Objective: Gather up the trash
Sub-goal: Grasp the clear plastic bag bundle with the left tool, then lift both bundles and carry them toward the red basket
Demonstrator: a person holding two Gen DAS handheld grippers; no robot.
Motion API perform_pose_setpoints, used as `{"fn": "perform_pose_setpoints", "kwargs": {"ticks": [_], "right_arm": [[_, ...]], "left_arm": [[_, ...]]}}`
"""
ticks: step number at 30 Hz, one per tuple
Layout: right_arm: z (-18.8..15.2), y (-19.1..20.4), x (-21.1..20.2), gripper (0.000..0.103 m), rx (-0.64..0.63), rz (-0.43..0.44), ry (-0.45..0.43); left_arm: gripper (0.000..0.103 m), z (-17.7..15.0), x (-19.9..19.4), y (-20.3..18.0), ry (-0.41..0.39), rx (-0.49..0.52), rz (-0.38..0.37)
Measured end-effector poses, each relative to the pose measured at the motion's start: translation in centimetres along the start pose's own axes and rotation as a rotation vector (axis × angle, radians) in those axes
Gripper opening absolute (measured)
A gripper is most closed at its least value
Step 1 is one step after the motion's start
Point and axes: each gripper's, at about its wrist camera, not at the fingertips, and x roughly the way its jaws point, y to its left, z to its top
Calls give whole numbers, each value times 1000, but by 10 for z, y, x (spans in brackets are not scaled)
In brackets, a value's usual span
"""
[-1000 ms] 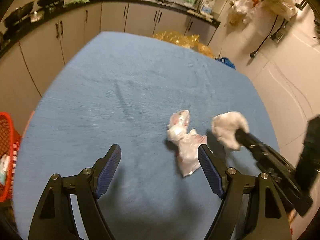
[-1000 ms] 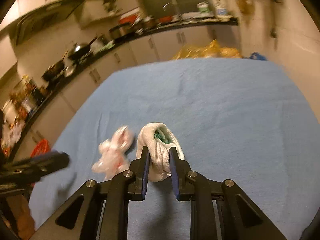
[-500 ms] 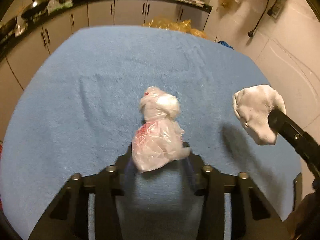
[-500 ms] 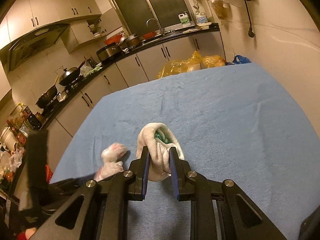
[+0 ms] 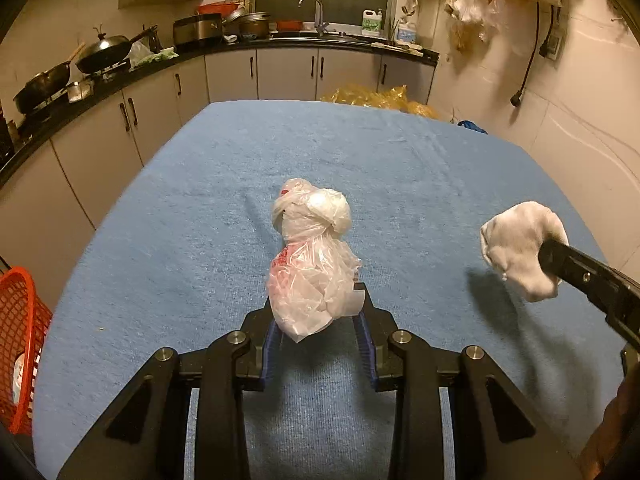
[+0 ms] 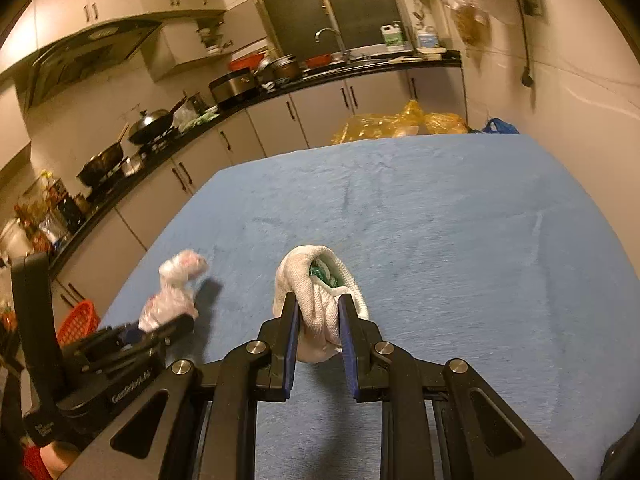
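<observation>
A crumpled clear plastic bag with red print (image 5: 312,264) sticks up from my left gripper (image 5: 318,312), whose jaws are closing with the blue pads pressing its lower end, just above the blue tablecloth (image 5: 400,168). The right wrist view shows the same bag (image 6: 176,292) at the left, held by the left gripper (image 6: 160,328). My right gripper (image 6: 318,308) is shut on a white cloth wad (image 6: 316,280) with something green inside. From the left wrist view that wad (image 5: 520,252) hangs at the right on the right gripper's finger (image 5: 568,264).
A red mesh basket (image 5: 16,340) stands off the table's left edge, also seen as the basket (image 6: 78,320). Yellow plastic bags (image 5: 376,98) lie beyond the far edge. Kitchen cabinets and a counter with pans run along the back and left.
My left gripper moved right over the plastic bag, shut on it and lifted it off the cloth. The right gripper kept its hold on the white wad and tilted up slightly.
</observation>
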Motion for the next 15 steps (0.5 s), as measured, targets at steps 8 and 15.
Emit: {"fn": "perform_pose_setpoints", "kwargs": {"ticks": [8, 15], "right_arm": [[-5, 9, 8, 21, -49, -9, 7], [-7, 10, 11, 21, -58, -11, 14]], "left_arm": [[32, 2, 6, -1, -25, -1, 56], [32, 2, 1, -4, -55, 11, 92]]}}
